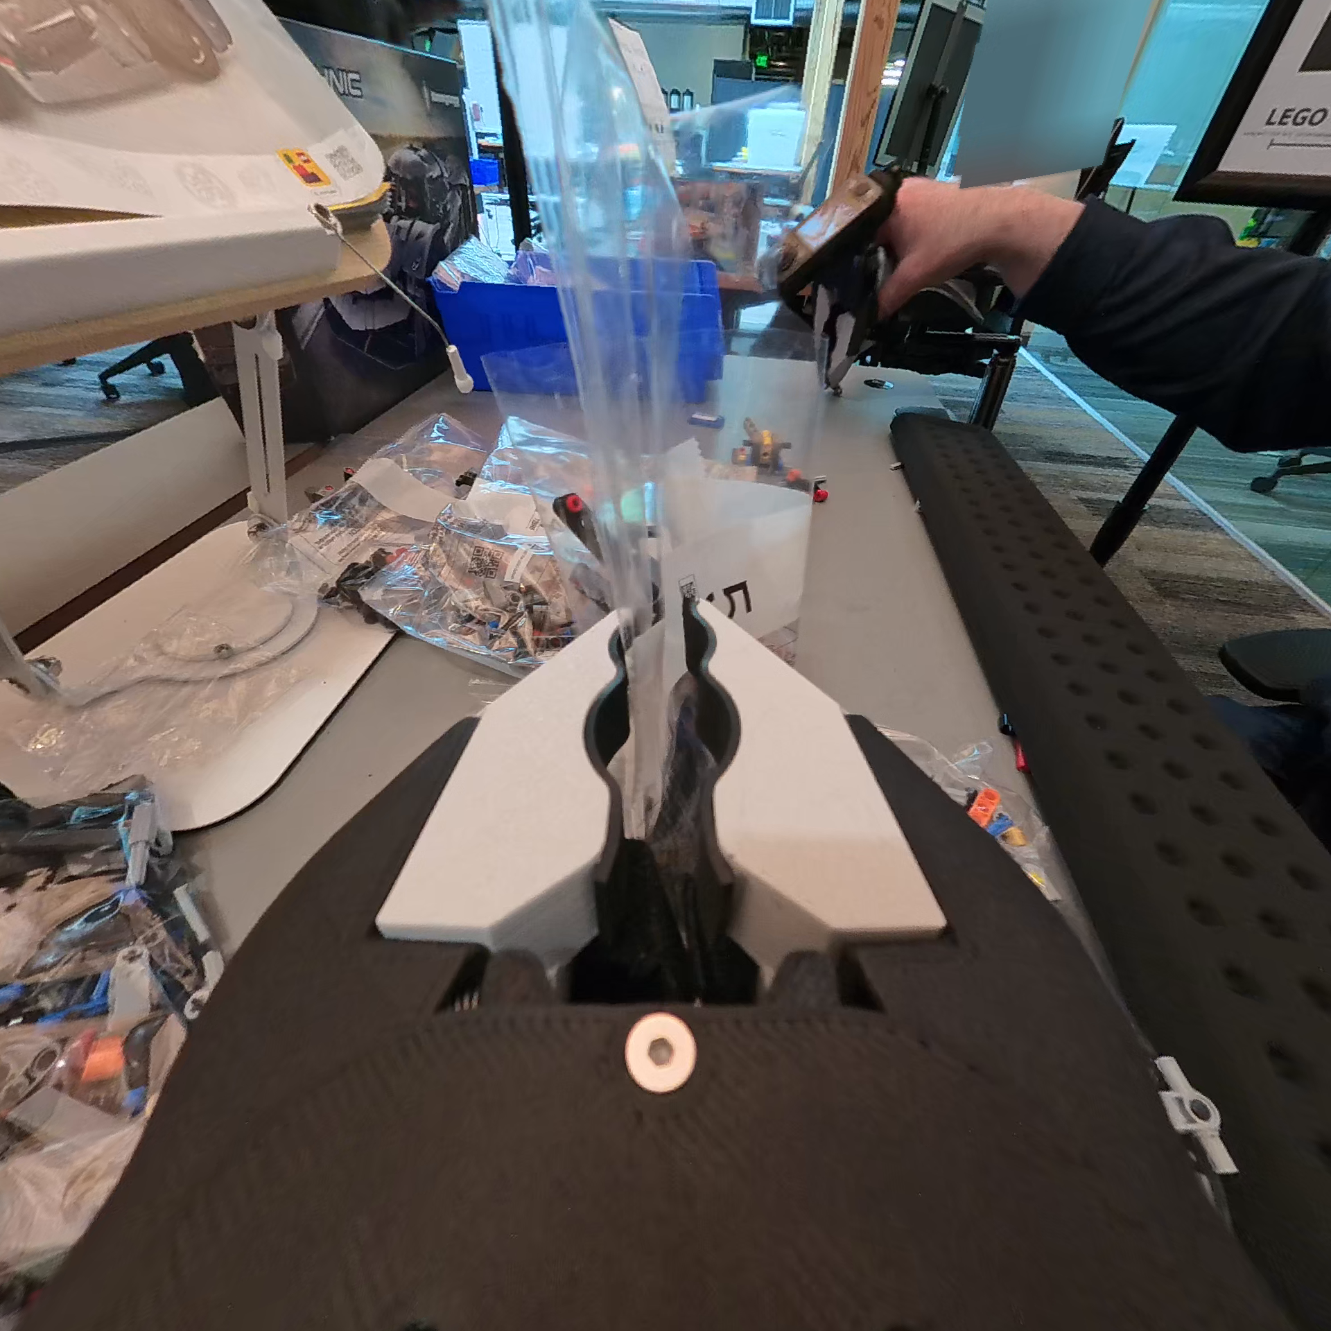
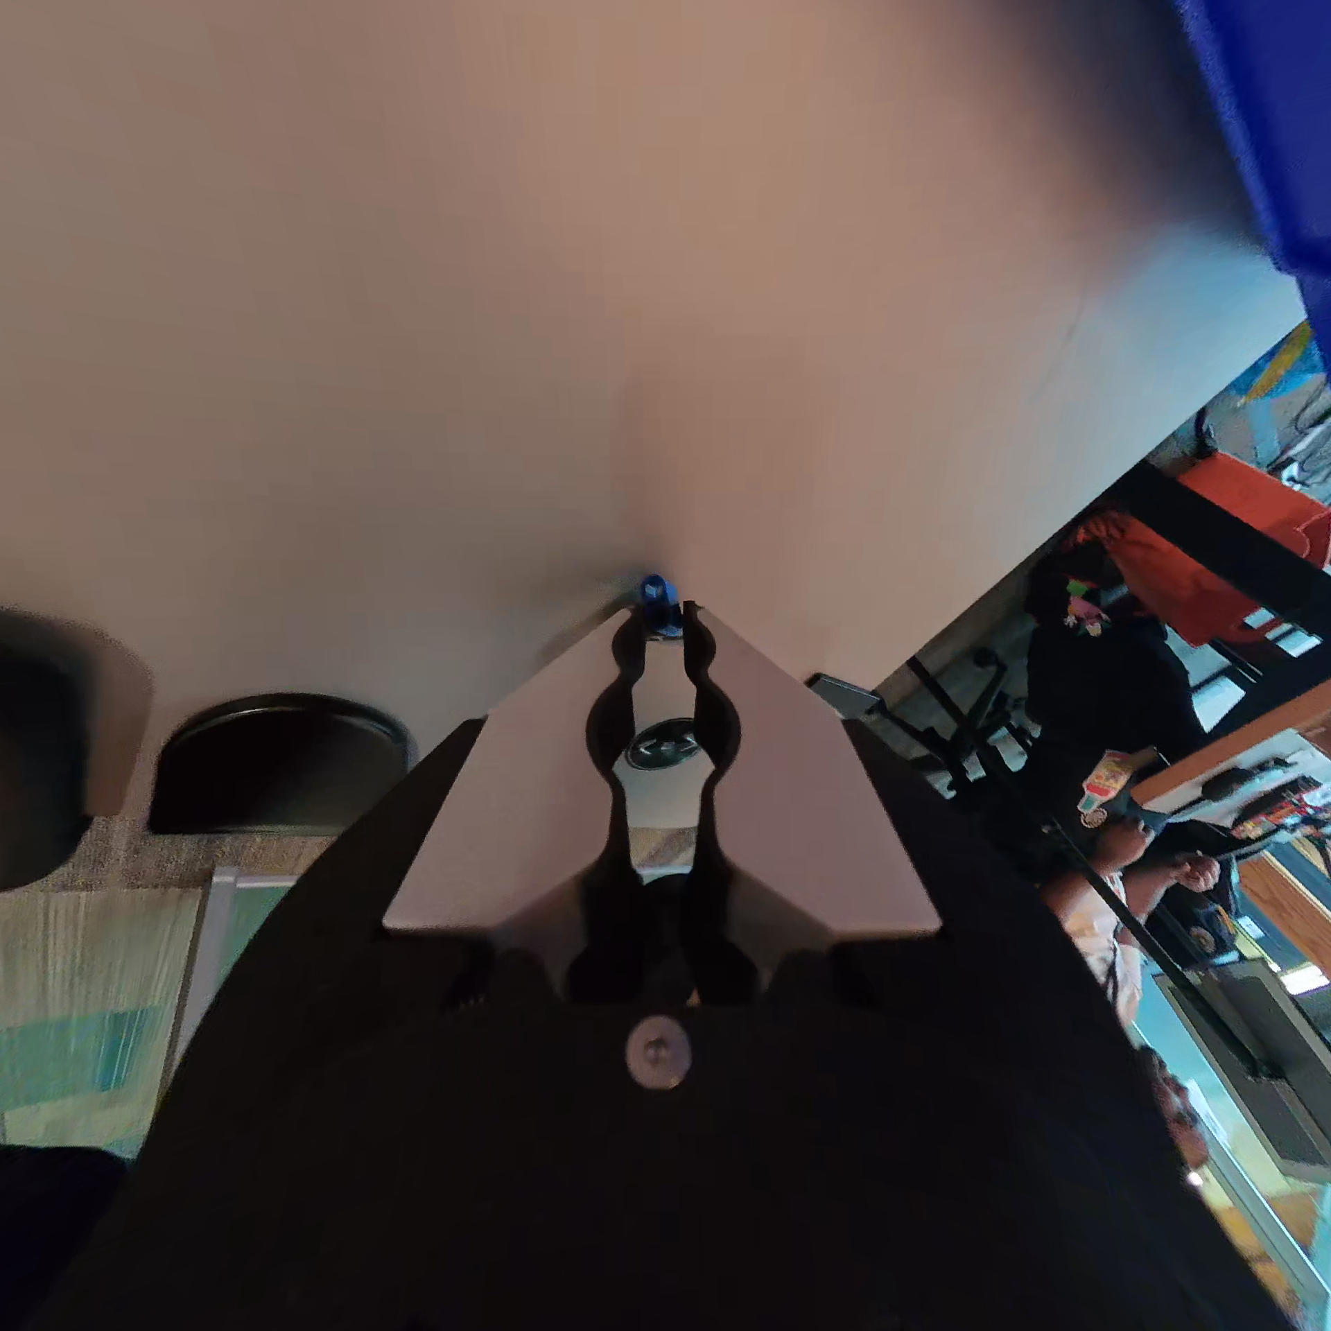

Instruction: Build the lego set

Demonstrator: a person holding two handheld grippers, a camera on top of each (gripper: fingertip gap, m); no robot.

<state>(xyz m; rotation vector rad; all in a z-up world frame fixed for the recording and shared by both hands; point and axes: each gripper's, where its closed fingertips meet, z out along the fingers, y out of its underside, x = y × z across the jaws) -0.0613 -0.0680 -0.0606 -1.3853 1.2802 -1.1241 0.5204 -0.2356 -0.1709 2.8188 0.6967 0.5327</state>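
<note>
My left gripper is shut on a clear empty plastic bag that stands up from its tips over the grey table. My right gripper is shut on a small blue Lego pin, its tip close to the table surface. In the left wrist view the right gripper shows far off at the table's back right, pointing down, held by a hand. A small partly built Lego piece sits on the table near it. Bags of Lego parts lie at the left middle.
A blue bin stands at the back; its blue wall shows in the right wrist view. A white stand holds an instruction booklet at the left. A black perforated pad runs along the right edge. More part bags lie at the near left. The gap from one gripper's tips to the other's is roughly 60 cm.
</note>
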